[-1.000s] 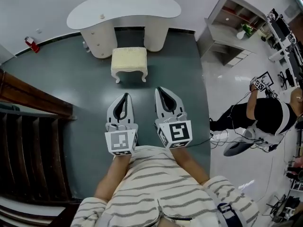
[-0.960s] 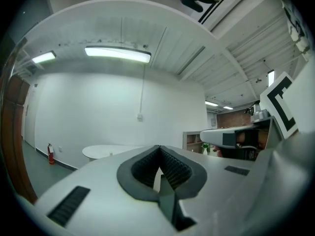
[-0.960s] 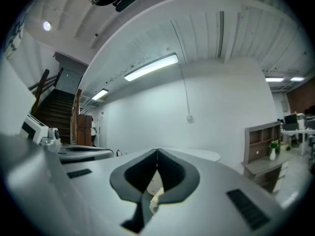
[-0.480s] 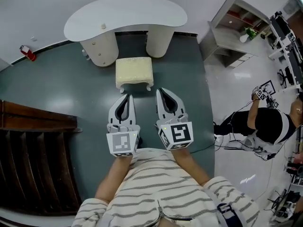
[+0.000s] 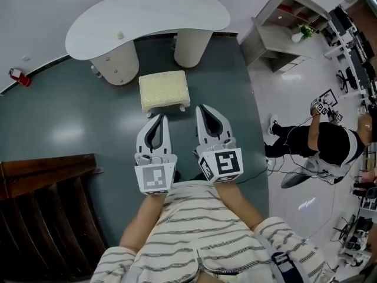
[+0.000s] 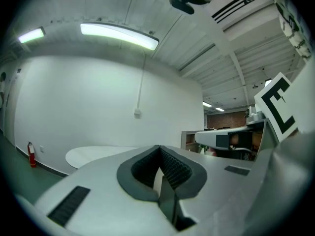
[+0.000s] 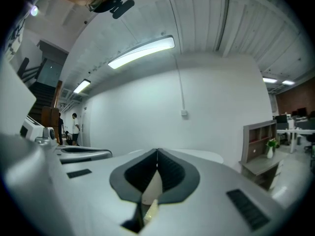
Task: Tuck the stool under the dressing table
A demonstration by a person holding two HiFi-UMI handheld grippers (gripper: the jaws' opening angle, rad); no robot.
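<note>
Head view, left tool (image 5: 159, 118): jaws together, nothing between them; it points level toward the stool, with the tip just beside the stool's near edge. Contact cannot be told.
Head view, right tool (image 5: 200, 108): jaws together and empty; the tip is just beside the stool's near right corner.
Head view, stool (image 5: 164, 89): cream cushion on short white legs. It stands on the green floor (image 5: 59, 128) in front of the gap between the two pedestals, not under the top.
Head view, bench (image 5: 153, 13): white, kidney-shaped top on two round cream pedestals, against the wall.
Head view, surroundings: dark wooden staircase (image 5: 47, 217) at lower left, red fire extinguisher (image 5: 17, 76) by the wall, grey shelf unit (image 5: 277, 22) at upper right, and a crouching person (image 5: 330, 146) on the pale floor at right.
Left gripper view, tool (image 6: 160, 147): ribbed pads meet at the tip, holding nothing.
Left gripper view, behind: the bench top (image 6: 93, 156) is beyond the jaws at left, and the fire extinguisher (image 6: 32, 154) is at far left.
Right gripper view, tool (image 7: 157, 152): the pads meet at the tip. A cream sliver shows through the gap below; I cannot tell what it is.
Right gripper view, behind: bench top (image 7: 206, 155) ahead, shelf unit (image 7: 258, 146) at right.
</note>
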